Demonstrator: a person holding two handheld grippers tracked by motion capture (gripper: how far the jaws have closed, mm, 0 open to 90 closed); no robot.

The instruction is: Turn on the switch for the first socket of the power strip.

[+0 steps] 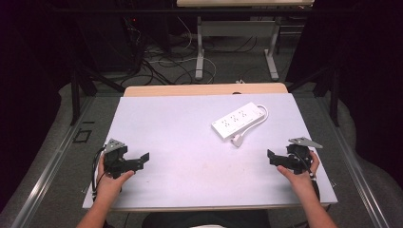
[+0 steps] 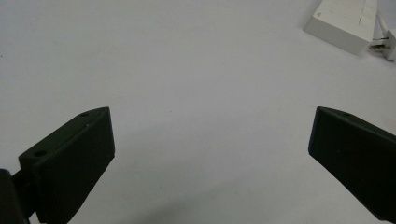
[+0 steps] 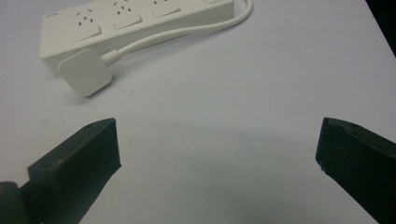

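A white power strip (image 1: pixel 239 119) lies at an angle on the right half of the white table top (image 1: pixel 180 137). Its cable (image 1: pixel 263 115) loops round the far end and comes back to a flat white plug (image 1: pixel 237 140) lying by the strip's near end. My left gripper (image 1: pixel 142 159) is held low over the table's left front, open and holding nothing. My right gripper (image 1: pixel 272 156) is open at the right front, a short way in front of the plug. The right gripper view (image 3: pixel 217 144) has the strip (image 3: pixel 130 23) and plug (image 3: pixel 85 72) ahead. In the left gripper view (image 2: pixel 210 140) the strip (image 2: pixel 343 21) sits far off at the top right.
A wooden table edge (image 1: pixel 204 89) borders the far side of the white top. Beyond it, cables (image 1: pixel 161 61) lie on the floor around the legs of a desk (image 1: pixel 199 52). Dark curtains close off both sides.
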